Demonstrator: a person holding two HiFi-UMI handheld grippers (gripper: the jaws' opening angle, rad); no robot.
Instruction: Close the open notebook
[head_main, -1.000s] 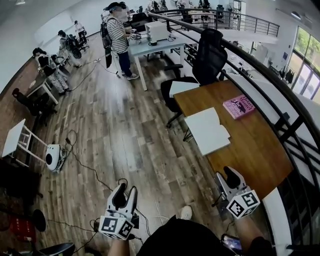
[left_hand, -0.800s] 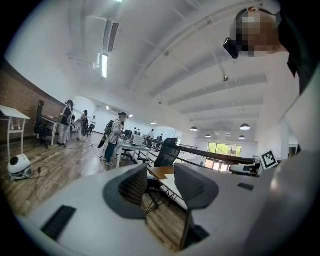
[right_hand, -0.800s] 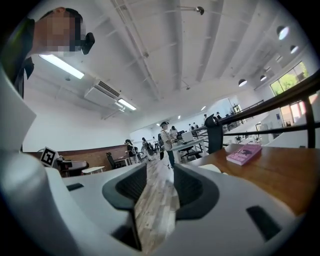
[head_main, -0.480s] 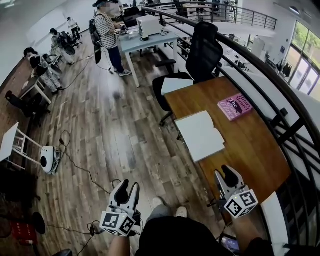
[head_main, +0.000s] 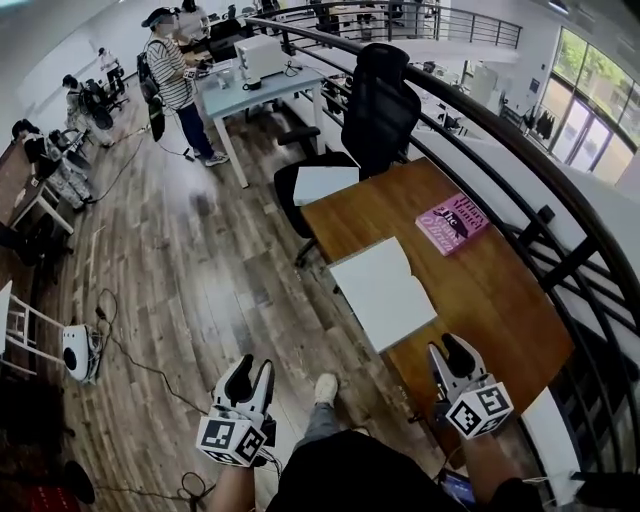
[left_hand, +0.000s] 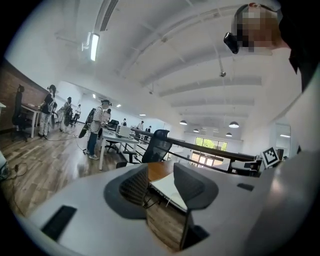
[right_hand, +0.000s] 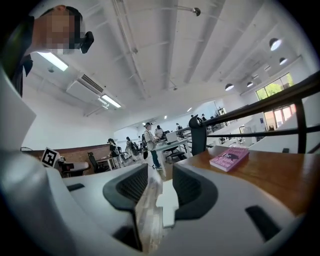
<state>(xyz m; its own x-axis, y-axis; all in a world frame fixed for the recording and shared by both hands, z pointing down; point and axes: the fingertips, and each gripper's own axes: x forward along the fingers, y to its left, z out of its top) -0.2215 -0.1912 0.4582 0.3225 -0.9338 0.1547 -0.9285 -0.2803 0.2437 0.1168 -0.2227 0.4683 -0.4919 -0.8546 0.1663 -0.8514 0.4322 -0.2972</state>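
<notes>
The left gripper (head_main: 252, 372) hangs over the wood floor (head_main: 200, 270) with its jaws moderately apart. They have just been closing a little and nothing is between them. In the left gripper view (left_hand: 161, 175) its right jaw covers part of the notebook (left_hand: 167, 189) beyond, so only a white strip of page shows in the gap.

The right gripper (head_main: 450, 350) stands over the near end of the table (head_main: 500, 300), its jaws likewise partly apart, just narrowed and holding nothing. Its body hides the table's near corner. In the right gripper view (right_hand: 160, 182) a pale white shape sits low in the gap, too blurred to name.

The arms behind both grippers are cut off by the lower frame edge and dark clothing. One shoe (head_main: 325, 388) shows between the grippers.

The notebook (head_main: 383, 292) lies open and flat ahead of the right gripper and a little to its left, well apart from both grippers, with one side running along the table's left edge. Its pages look blank.

Farther ahead and to the right lies a pink book (head_main: 452, 223), closed. Its cover print is too small to read.

Beyond the table's far end stands a black office chair (head_main: 380, 110), with a white sheet (head_main: 325, 183) at its seat. A dark railing (head_main: 560, 200) curves along the right gripper's right side.

Far ahead of the left gripper a person in a striped shirt (head_main: 168, 70) stands at another desk.
</notes>
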